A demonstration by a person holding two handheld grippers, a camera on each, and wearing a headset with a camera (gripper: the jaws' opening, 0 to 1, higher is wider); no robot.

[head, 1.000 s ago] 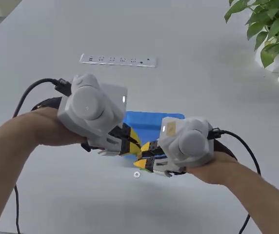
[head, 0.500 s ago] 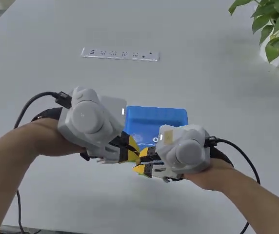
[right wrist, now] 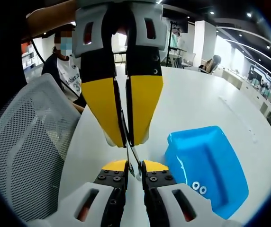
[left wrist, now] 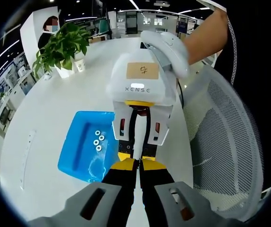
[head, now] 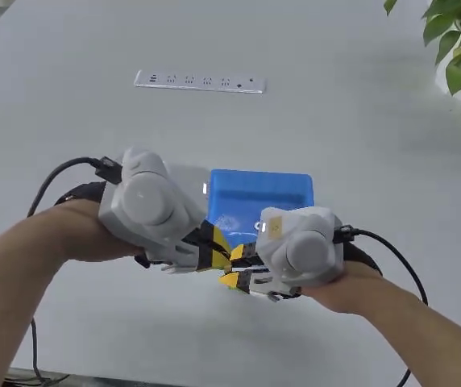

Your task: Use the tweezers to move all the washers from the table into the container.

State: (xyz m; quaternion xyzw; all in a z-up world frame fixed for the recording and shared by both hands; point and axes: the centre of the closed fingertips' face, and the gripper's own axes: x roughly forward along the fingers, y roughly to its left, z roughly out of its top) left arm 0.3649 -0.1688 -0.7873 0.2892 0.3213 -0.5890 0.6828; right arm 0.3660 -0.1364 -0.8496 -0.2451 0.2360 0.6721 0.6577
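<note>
My two grippers meet tip to tip just in front of the blue container (head: pixel 287 187). The left gripper (head: pixel 222 248) comes in from the left and the right gripper (head: pixel 234 274) from the right. Thin metal tweezers (right wrist: pixel 130 150) run between the left gripper's (right wrist: pixel 126 139) yellow jaws, and their end reaches in between the right gripper's (right wrist: pixel 134 166) own jaws. Both pairs of jaws stand nearly together on them. In the left gripper view, the left gripper (left wrist: pixel 139 168) faces the right gripper (left wrist: pixel 136 149). Three washers (left wrist: pixel 98 141) lie in the container (left wrist: pixel 81 151). The right gripper view shows two washers (right wrist: pixel 199 188) there.
A white power strip (head: pixel 198 81) lies farther back on the white table (head: pixel 351 105). A potted plant (head: pixel 460 40) stands at the far right corner. A white mesh chair (left wrist: pixel 225 142) is at the table's near edge, and a person sits beyond it.
The head camera has tilted, so more of the container shows. A loose washer that lay on the table under the gripper tips a second ago is now covered. The grippers stay tip to tip.
</note>
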